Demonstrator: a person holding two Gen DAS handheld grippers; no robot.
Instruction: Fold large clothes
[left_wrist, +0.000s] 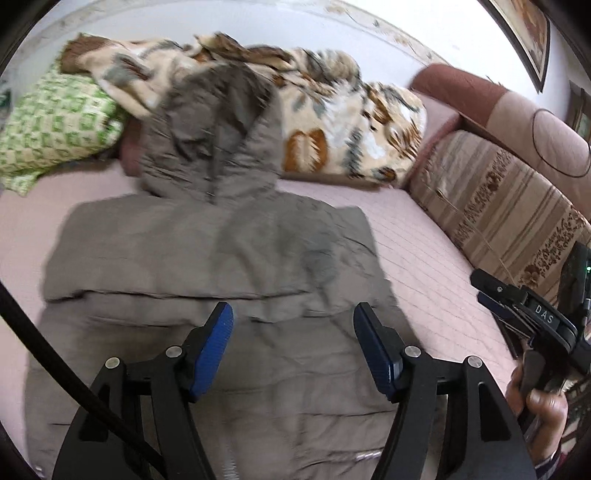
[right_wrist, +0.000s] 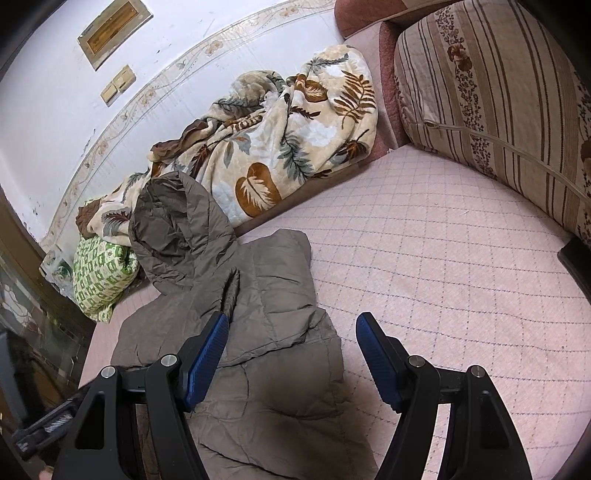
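Note:
A grey-brown quilted hooded jacket (left_wrist: 221, 258) lies flat on the pink quilted bed (left_wrist: 436, 280), hood toward the wall and sleeves folded across the body. My left gripper (left_wrist: 293, 314) hovers open and empty above the jacket's lower body. My right gripper (right_wrist: 291, 325) is open and empty, held over the jacket's right edge (right_wrist: 266, 325) and the bare sheet (right_wrist: 443, 280). The right gripper also shows at the right edge of the left wrist view (left_wrist: 532, 317), held in a hand.
A leaf-patterned blanket (right_wrist: 280, 147) is heaped along the wall behind the hood. A green-and-white pillow (right_wrist: 103, 277) lies at the left. A striped floral cushion (right_wrist: 498, 92) and padded headboard (left_wrist: 517, 114) bound the bed's right side.

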